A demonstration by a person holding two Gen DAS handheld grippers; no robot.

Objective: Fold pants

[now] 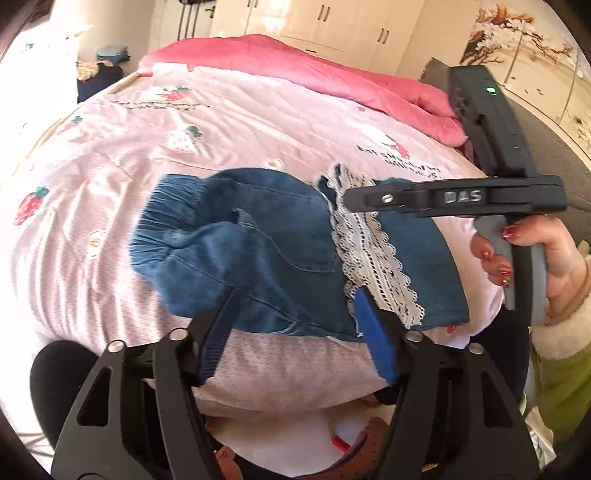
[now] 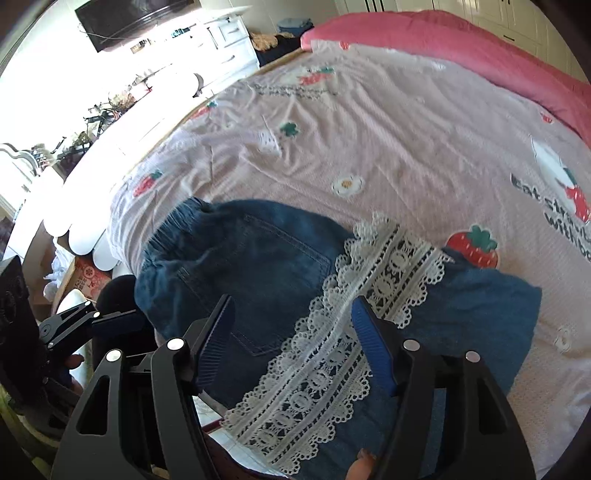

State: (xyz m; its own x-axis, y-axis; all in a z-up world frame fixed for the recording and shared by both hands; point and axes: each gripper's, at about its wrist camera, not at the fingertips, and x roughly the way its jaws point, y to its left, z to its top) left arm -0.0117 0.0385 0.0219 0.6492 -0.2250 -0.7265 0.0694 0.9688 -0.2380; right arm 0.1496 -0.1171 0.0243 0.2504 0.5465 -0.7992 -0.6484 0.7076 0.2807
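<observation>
Small blue denim pants (image 1: pixel 258 243) with a white lace band (image 1: pixel 373 254) lie folded on the pink bedspread (image 1: pixel 221 122) near the bed's front edge. My left gripper (image 1: pixel 295 295) is open just above the pants' near edge, holding nothing. My right gripper (image 2: pixel 293 304) is open over the pants (image 2: pixel 251 269) and the lace band (image 2: pixel 332 350), holding nothing. The right gripper also shows from the side in the left wrist view (image 1: pixel 347 199), over the lace. The left gripper shows at the lower left of the right wrist view (image 2: pixel 122 317).
A rolled pink quilt (image 1: pixel 314 70) lies along the far side of the bed. White wardrobes (image 1: pixel 332 22) stand behind. A dresser and wall screen (image 2: pixel 129 18) are to the left. The bed's front edge (image 1: pixel 295 387) is close below the grippers.
</observation>
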